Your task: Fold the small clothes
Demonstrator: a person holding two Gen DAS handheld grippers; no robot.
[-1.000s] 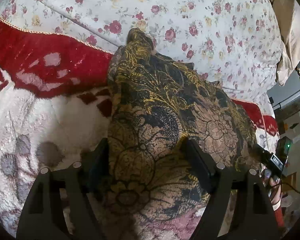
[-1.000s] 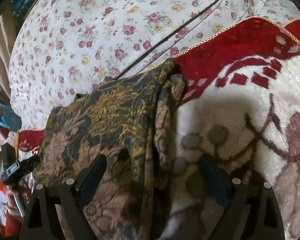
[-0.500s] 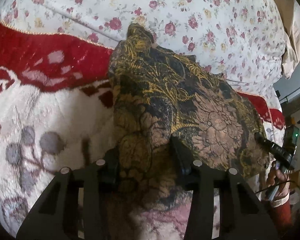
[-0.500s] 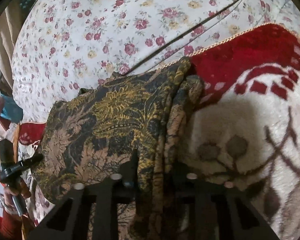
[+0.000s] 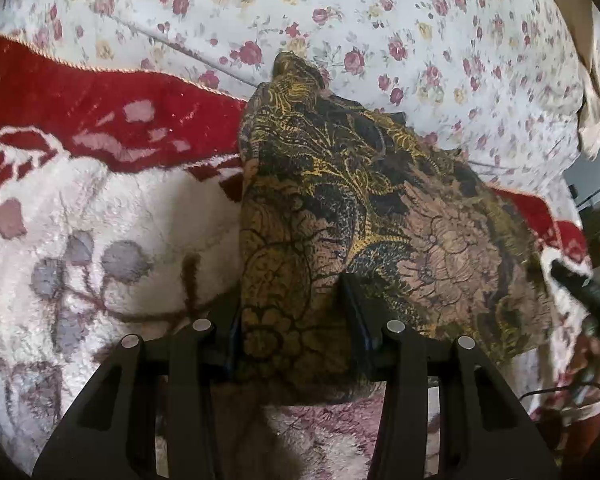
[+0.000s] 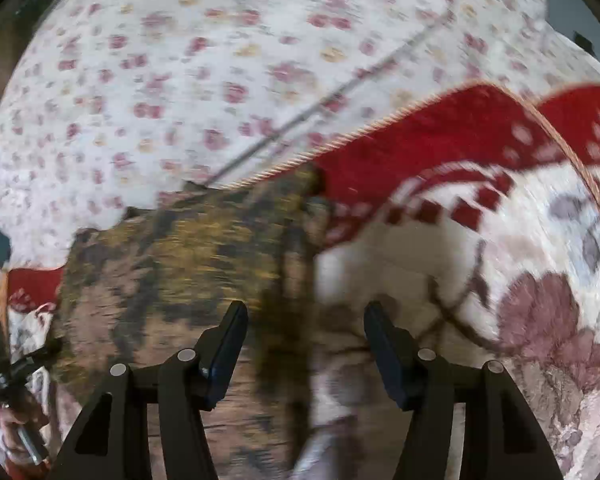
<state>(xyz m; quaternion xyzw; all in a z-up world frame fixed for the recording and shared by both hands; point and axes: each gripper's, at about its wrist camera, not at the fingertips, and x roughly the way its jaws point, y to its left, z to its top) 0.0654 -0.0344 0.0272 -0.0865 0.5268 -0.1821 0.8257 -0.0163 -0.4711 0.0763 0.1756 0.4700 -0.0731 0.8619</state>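
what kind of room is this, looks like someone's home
Most likely a bedroom: the patterned garment lies on a bed, over a plush red and white blanket beside a rose-print sheet.

One patterned garment [image 5: 360, 208], one fleece blanket [image 5: 100, 216], one floral sheet [image 5: 420, 20], two claws [image 5: 294, 320] [image 6: 306, 344]

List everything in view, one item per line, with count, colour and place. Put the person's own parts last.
garment: one, black, gold and brown print, lying across the blanket
blanket: one, red and white plush, under the garment
sheet: one, white with small roses, behind the blanket
left gripper: one, black, closed on the garment's near edge
right gripper: one, black, jaws apart over the garment's edge; view blurred
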